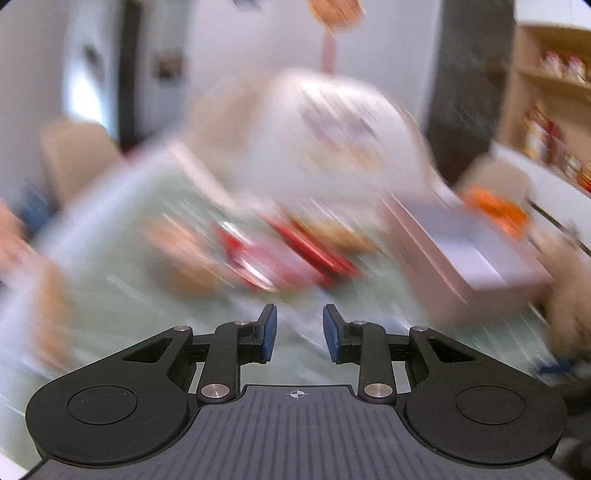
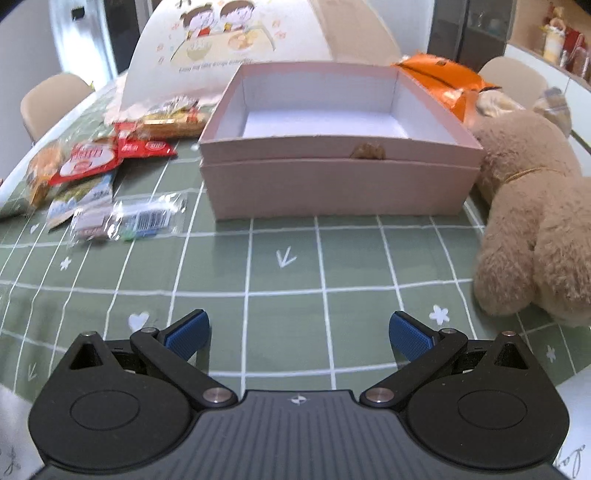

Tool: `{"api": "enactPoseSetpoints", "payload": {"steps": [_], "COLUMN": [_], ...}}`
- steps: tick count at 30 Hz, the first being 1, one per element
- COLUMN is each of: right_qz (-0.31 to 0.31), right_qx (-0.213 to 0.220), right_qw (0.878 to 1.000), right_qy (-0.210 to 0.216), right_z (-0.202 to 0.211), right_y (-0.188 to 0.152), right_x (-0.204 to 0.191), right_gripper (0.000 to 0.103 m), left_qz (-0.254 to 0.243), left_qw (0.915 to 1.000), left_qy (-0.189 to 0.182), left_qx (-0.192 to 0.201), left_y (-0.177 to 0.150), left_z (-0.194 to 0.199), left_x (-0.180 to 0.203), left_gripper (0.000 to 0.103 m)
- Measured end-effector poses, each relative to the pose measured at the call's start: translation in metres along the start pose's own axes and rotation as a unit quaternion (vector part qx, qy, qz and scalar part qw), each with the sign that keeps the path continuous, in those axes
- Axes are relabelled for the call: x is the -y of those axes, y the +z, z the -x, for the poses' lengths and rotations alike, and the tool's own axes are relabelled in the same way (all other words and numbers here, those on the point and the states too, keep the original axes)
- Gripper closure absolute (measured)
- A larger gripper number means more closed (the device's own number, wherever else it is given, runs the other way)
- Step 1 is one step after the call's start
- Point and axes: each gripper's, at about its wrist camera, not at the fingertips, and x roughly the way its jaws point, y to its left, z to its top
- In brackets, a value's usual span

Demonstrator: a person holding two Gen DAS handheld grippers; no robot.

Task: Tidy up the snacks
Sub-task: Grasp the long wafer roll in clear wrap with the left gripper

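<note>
Ahead of my right hand-held gripper (image 2: 299, 330), its blue pads spread wide apart and holding nothing, a table (image 2: 288, 302) covered in a green cloth with a white grid stretches away. Centred on it stands a pale pink box (image 2: 340, 173), open at the top, its white inside bare as far as I can see. Left of the box lies a loose pile of snack packets (image 2: 110, 162): red-and-white wrappers, a golden one behind them, and a clear wrapper (image 2: 136, 218) nearest me, lying apart from the box. Behind the pile leans a white sheet with a cartoon of two children (image 2: 221, 33). An orange bag (image 2: 443, 81) rests at the box's far right corner, and a tan plush toy (image 2: 532, 206) sits just beside the box's right wall.

From my left hand-held gripper (image 1: 300, 334), the picture is heavily blurred. Its pads stand a narrow gap apart, gripping nothing. I can make out red packets (image 1: 295, 254) on the green cloth in front of it and the pink box (image 1: 469, 251) to the right.
</note>
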Motion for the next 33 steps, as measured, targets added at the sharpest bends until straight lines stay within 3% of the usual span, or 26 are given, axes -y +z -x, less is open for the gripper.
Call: {"api": "enactPoseSetpoints", "payload": {"steps": [2,4,6,8,11,16,18,24,27,29,33], "right_qz": [0.02,0.041,0.053,0.059,0.071,0.121,0.138,0.187,0.181,0.182,0.196], "right_qx": [-0.021,-0.044,-0.055,-0.058,-0.051,0.013,0.035,0.07,0.055,0.029,-0.002], "right_qw": [0.999,0.998,0.997,0.996,0.994,0.991,0.988,0.976,0.976,0.976,0.969], "right_qy": [0.013,0.026,0.031,0.04,0.063,0.06,0.063,0.088,0.108,0.118,0.153], "right_z": [0.0,0.002,0.003,0.008,0.022,0.04,0.039,0.003,-0.026,-0.039,-0.03], "right_y": [0.0,0.002,0.003,0.001,0.0,0.016,0.029,0.067,0.082,0.085,0.068], "right_x": [-0.006,-0.01,-0.017,-0.024,-0.037,-0.069,-0.082,-0.128,-0.143,-0.149,-0.146], "right_gripper": [0.0,0.0,0.001,0.006,0.006,0.006,0.006,0.01,0.026,0.057,0.061], "left_qz": [0.029,0.088,0.14,0.193,0.22,0.172,0.15,0.134,0.135,0.134,0.132], "left_qw": [0.9955,0.9838,0.9714,0.9597,0.9549,0.967,0.9716,0.9767,0.9748,0.9725,0.9703], "left_qy": [0.086,0.156,0.184,0.187,0.165,0.127,0.116,0.029,-0.007,-0.026,-0.041], "left_qx": [0.026,-0.005,-0.053,-0.082,-0.112,-0.139,-0.142,-0.165,-0.178,-0.189,-0.199], "left_y": [0.018,0.03,0.034,0.031,0.029,0.019,0.015,-0.012,-0.027,-0.033,-0.036], "left_z": [0.012,0.003,-0.016,-0.037,-0.064,-0.074,-0.069,-0.025,-0.006,0.001,0.003], "left_x": [-0.047,-0.101,-0.143,-0.18,-0.202,-0.187,-0.173,-0.127,-0.106,-0.096,-0.087], "left_gripper": [0.071,0.07,0.07,0.07,0.07,0.067,0.069,0.072,0.072,0.072,0.072]}}
